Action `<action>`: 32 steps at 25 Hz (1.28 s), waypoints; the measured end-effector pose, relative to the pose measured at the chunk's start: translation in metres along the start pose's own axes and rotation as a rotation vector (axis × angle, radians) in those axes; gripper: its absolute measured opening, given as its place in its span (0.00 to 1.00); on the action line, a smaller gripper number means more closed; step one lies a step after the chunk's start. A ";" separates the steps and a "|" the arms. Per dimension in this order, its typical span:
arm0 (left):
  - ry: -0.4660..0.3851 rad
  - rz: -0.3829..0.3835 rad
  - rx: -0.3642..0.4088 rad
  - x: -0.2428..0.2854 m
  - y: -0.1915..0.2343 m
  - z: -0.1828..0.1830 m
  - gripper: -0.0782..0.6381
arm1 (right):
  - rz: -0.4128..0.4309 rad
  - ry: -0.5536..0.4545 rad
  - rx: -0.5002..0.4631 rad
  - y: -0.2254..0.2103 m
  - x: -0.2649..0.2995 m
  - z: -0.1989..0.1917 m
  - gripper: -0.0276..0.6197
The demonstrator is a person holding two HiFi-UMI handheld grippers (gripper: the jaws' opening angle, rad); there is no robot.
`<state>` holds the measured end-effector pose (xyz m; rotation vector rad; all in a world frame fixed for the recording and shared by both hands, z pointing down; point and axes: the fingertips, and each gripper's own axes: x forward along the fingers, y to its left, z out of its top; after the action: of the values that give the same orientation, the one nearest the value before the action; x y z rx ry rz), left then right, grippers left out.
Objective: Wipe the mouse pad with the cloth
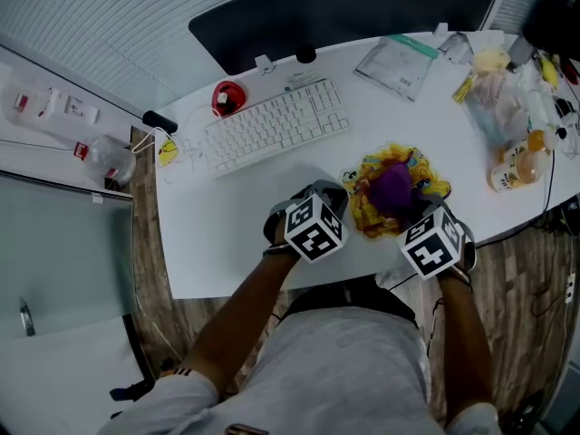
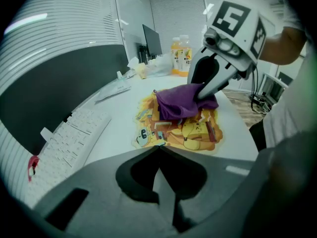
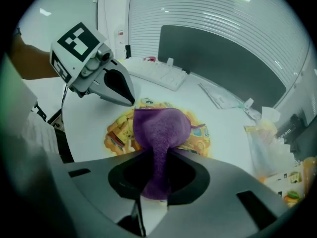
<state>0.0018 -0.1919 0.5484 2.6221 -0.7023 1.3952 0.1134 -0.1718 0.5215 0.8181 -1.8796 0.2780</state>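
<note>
While the white desk (image 1: 227, 234) is otherwise in order, the wiping cannot be signed off as done. The mouse pad (image 1: 370, 217), a yellow cartoon-printed piece, lies flat directly ahead of both tools. The purple cloth (image 3: 161, 128) sits bunched on its middle, leaving the printed margins uncovered. The right gripper (image 3: 158, 157) pinches a tail of that cloth. The left gripper (image 2: 158, 147) is pressed together on nothing, tips at the pad's edge. Judgement: cloth in contact, strokes across most of the pad outstanding. A keyboard (image 1: 275, 125) lies beyond the left gripper, a plastic bag (image 1: 498, 98) and juice bottles (image 1: 517, 166) lie beyond the right, and a red mouse (image 1: 227, 98) sits past the keyboard. None encroaches on the pad, though the left gripper stands close to the wiping path.
</note>
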 end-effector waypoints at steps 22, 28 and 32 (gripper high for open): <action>0.008 0.005 0.003 0.000 0.000 -0.001 0.13 | -0.023 -0.077 0.034 0.006 -0.044 -0.006 0.15; 0.006 0.002 0.004 0.000 0.000 -0.001 0.13 | 0.096 -0.079 -0.073 0.076 -0.028 0.012 0.15; 0.005 0.001 0.005 0.000 0.000 -0.001 0.13 | 0.104 -0.048 -0.099 0.084 -0.018 0.006 0.15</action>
<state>0.0011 -0.1915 0.5496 2.6218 -0.7010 1.4047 0.0590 -0.1046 0.5171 0.6669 -1.9674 0.2292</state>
